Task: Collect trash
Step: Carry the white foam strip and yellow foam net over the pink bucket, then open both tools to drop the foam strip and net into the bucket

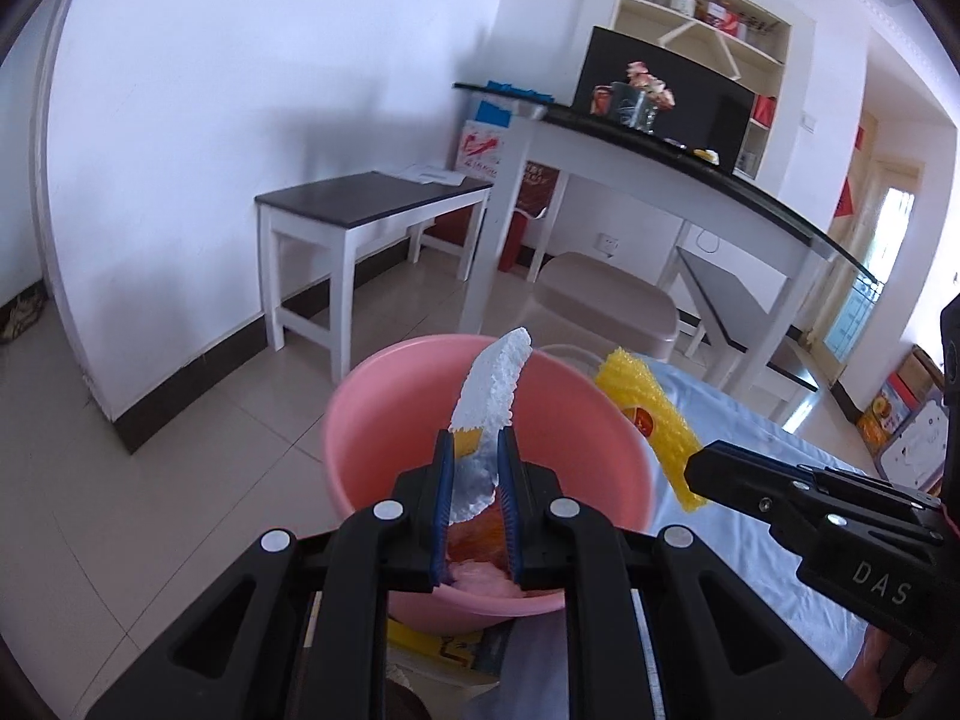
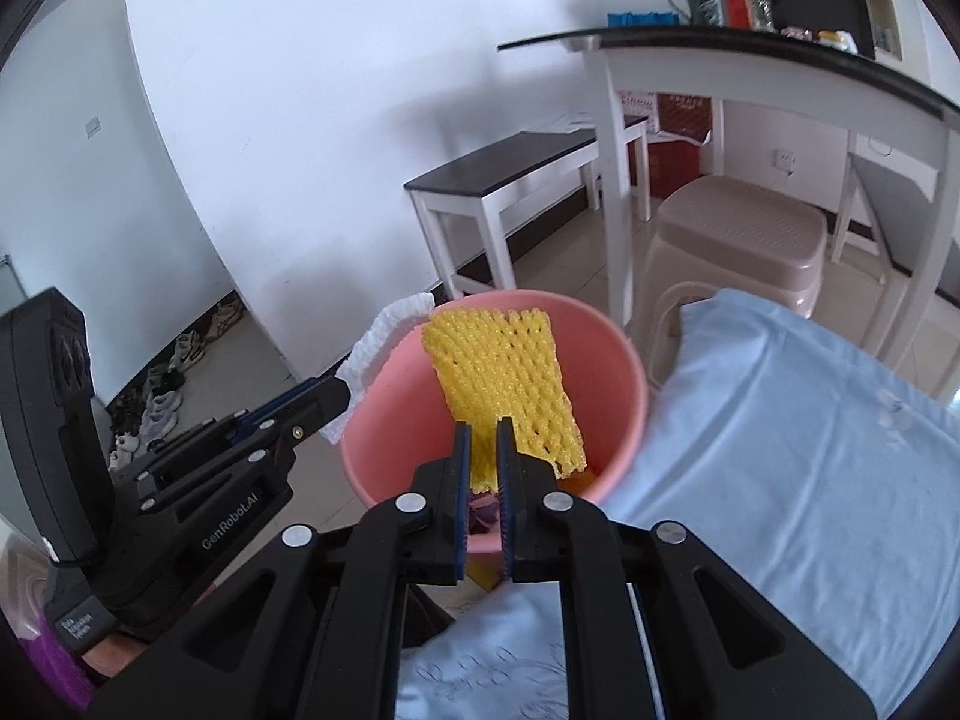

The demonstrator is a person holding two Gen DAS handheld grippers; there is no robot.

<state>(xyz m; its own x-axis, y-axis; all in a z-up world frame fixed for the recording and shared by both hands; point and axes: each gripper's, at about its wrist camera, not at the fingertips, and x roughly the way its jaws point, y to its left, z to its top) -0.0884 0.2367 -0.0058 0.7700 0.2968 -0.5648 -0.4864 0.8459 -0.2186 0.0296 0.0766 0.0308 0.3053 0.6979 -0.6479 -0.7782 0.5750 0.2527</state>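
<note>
A pink bucket (image 1: 372, 420) (image 2: 618, 372) stands on the floor beside a cloth-covered surface, with orange and pink scraps in its bottom. My left gripper (image 1: 476, 438) is shut on a white foam net sleeve (image 1: 492, 384) and holds it upright over the bucket's mouth; the sleeve also shows in the right wrist view (image 2: 384, 336). My right gripper (image 2: 485, 429) is shut on a yellow foam net sleeve (image 2: 504, 378) (image 1: 648, 414) and holds it over the bucket's right side. The two grippers sit side by side, a little apart.
A light blue cloth (image 2: 810, 468) covers the surface to the right of the bucket. A beige plastic stool (image 2: 732, 240), a white table with a dark glass top (image 2: 780, 66) and a low dark-topped bench (image 2: 510, 162) stand behind. Shoes (image 2: 162, 396) line the wall at left.
</note>
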